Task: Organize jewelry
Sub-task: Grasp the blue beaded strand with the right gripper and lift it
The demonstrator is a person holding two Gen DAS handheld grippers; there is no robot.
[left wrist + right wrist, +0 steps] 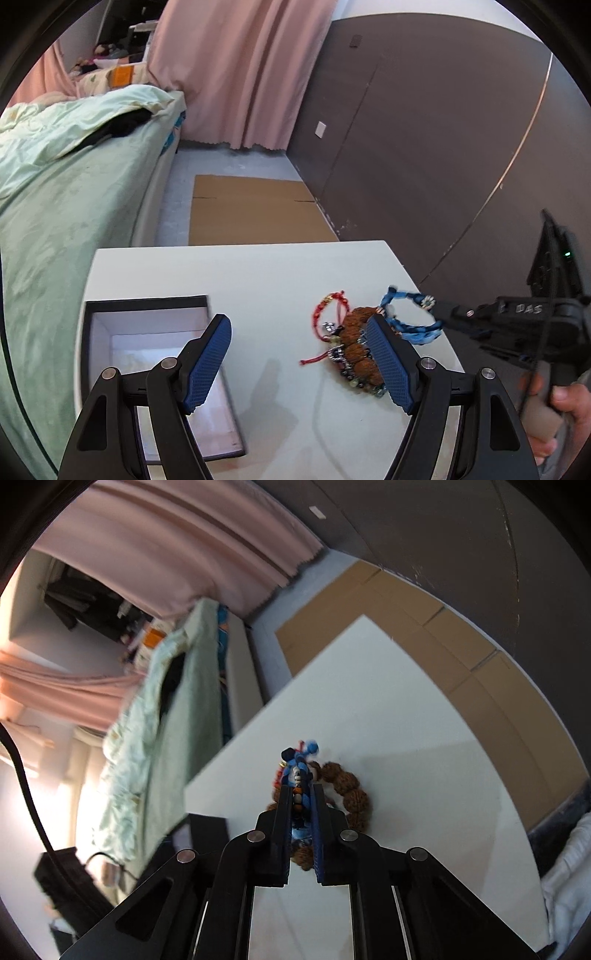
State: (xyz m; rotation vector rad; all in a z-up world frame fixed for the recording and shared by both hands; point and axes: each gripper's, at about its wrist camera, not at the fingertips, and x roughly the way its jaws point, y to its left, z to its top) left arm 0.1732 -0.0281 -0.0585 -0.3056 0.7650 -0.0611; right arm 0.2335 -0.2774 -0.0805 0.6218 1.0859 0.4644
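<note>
The right hand-held gripper (301, 805) is clamped on the blue bracelet (413, 317), which lies partly over the brown bead bracelet (360, 354) on the bench (258, 280). Lift slowly so the cords do not snag. The left hand-held gripper (299, 363) stands apart, empty, beside the open box (147, 306).

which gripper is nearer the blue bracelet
Right. The right gripper is shut on the blue bracelet; the left gripper hangs open beside it, over the table, not touching it.
</note>
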